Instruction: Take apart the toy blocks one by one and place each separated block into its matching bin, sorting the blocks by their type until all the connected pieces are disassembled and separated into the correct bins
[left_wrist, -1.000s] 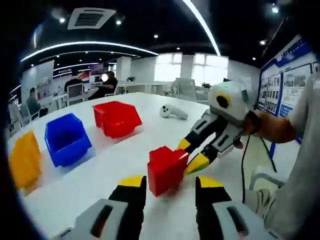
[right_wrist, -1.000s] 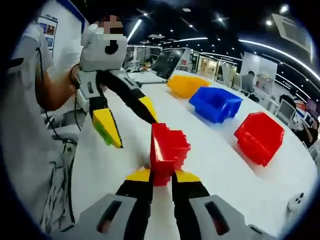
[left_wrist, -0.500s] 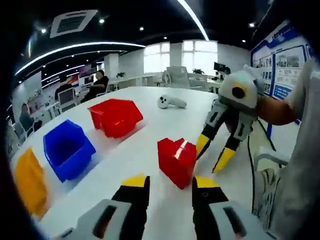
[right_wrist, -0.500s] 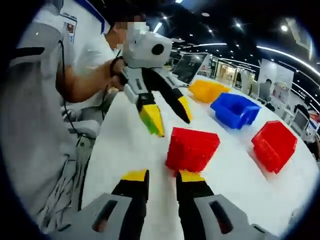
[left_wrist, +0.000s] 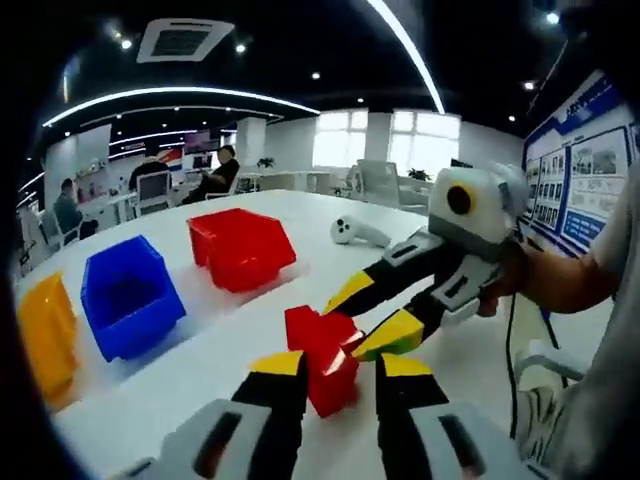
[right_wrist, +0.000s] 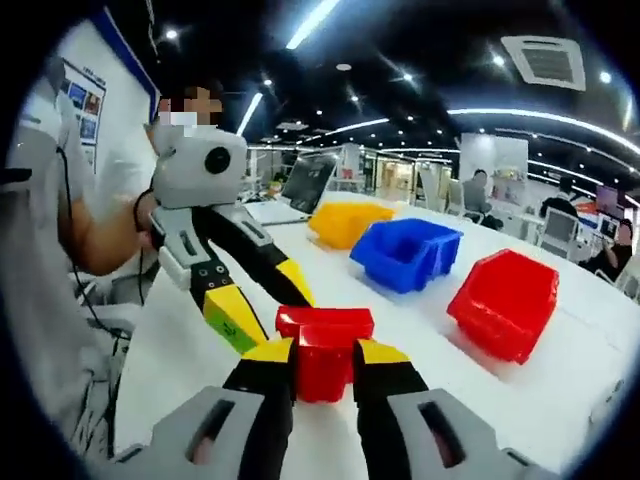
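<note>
Both grippers pinched the red block stack (left_wrist: 322, 358) over the table (left_wrist: 180, 370), left gripper (left_wrist: 340, 366) low, right gripper (right_wrist: 325, 352) at the stack's 2 o'clock in left view; uneven pull could pop it free, missing red bin (left_wrist: 243, 246).

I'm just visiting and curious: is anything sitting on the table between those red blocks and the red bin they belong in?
Nothing visible does. The red blocks sit between both grippers, the right gripper shut on them and the left gripper at their other end. The white table between them and the red bin is bare.
</note>
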